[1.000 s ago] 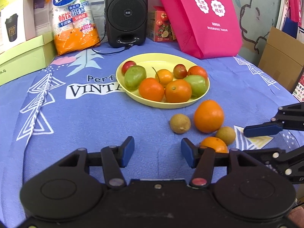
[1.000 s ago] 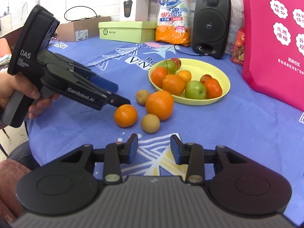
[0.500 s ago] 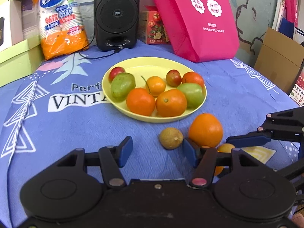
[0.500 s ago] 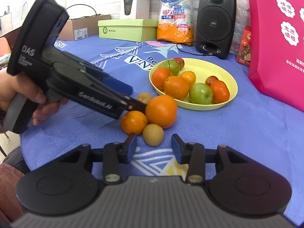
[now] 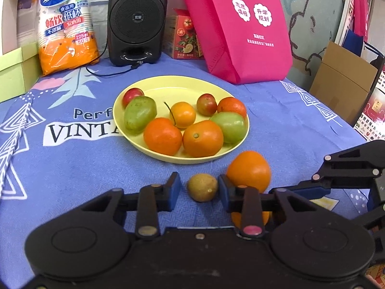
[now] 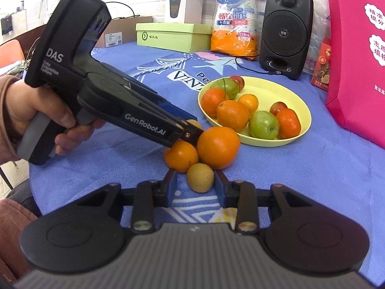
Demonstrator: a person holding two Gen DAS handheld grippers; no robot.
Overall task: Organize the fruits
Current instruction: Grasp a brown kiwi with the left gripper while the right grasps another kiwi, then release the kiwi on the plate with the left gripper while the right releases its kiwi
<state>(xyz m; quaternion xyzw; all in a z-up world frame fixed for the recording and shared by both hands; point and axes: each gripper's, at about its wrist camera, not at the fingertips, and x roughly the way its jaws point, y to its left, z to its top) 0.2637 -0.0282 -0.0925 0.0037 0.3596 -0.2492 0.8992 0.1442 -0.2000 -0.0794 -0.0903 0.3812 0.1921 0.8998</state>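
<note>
Counted eight fruits [image 5: 203,138] on plate [image 5: 168,84], four left on cloth [image 5: 72,168]. Caught left tongs [image 5: 199,187] closing round brown fruit [image 5: 202,187], one pad not yet touching. Found right tongs [image 6: 196,187] clamped on second brown fruit [image 6: 200,177].

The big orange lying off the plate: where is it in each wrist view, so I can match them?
Left wrist view: the big orange is lower right of centre, just in front of the yellow plate.
Right wrist view: it is at centre, behind the small brown fruit, with the plate up and to the right.
Shared landmark: the yellow plate.
</note>
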